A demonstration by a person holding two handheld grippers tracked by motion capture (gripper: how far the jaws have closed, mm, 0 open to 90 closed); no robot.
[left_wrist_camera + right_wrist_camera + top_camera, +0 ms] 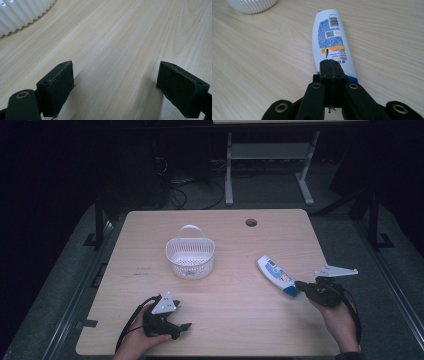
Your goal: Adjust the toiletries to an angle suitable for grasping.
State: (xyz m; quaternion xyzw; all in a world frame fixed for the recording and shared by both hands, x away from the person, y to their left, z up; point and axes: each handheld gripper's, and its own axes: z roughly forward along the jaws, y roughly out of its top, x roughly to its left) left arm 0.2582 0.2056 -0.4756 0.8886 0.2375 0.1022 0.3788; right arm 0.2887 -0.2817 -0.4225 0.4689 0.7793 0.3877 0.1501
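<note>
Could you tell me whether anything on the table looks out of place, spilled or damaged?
Nothing stands out. The white basket stands upright, the bottle lies flat on the table with no spill, and the right claw sits shut at its blue cap end.

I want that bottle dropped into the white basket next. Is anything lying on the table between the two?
Nothing visible does. Bare wood separates the bottle from the basket. The right gripper, jaws shut, sits at the bottle's blue cap end, away from that path.
</note>
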